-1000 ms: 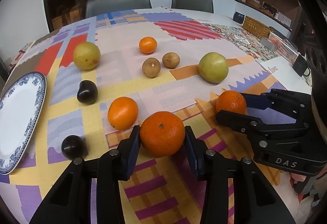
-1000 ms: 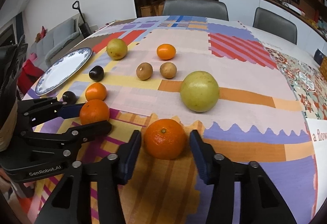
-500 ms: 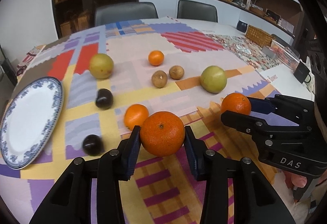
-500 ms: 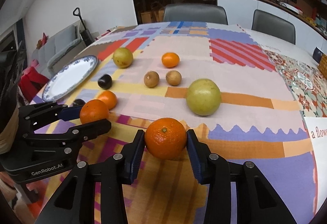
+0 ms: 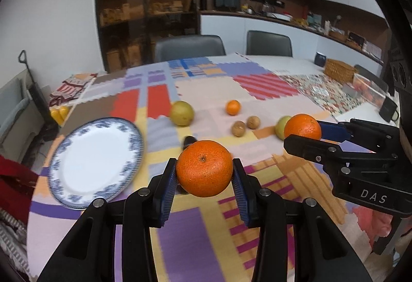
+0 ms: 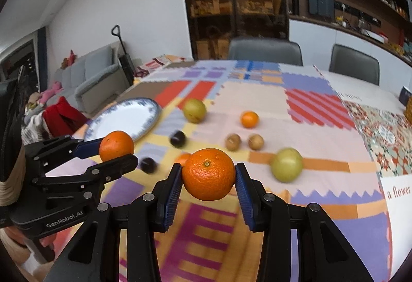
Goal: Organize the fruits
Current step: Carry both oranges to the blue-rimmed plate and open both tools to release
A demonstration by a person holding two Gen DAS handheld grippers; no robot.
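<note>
My left gripper [image 5: 204,173] is shut on an orange [image 5: 204,168] and holds it above the table. My right gripper [image 6: 209,175] is shut on another orange [image 6: 208,173], also lifted; it shows in the left wrist view [image 5: 302,126] too. A white plate with a blue rim [image 5: 95,161] lies at the left. On the patchwork cloth lie two yellow-green fruits [image 6: 194,110] [image 6: 286,164], a small orange [image 6: 249,119], two brown fruits [image 6: 233,142] [image 6: 256,142], two dark plums [image 6: 177,138] [image 6: 148,165] and a partly hidden orange [image 6: 183,159].
The table's left edge runs just beyond the plate. A wicker basket [image 5: 340,70] and small boxes stand at the far right. Two grey chairs [image 5: 189,47] stand behind the table. A sofa [image 6: 95,81] is off to the left.
Both grippers have risen with their oranges, well above the cloth. The right gripper closed on its orange a second ago. The views now tilt up and show more of the room.
</note>
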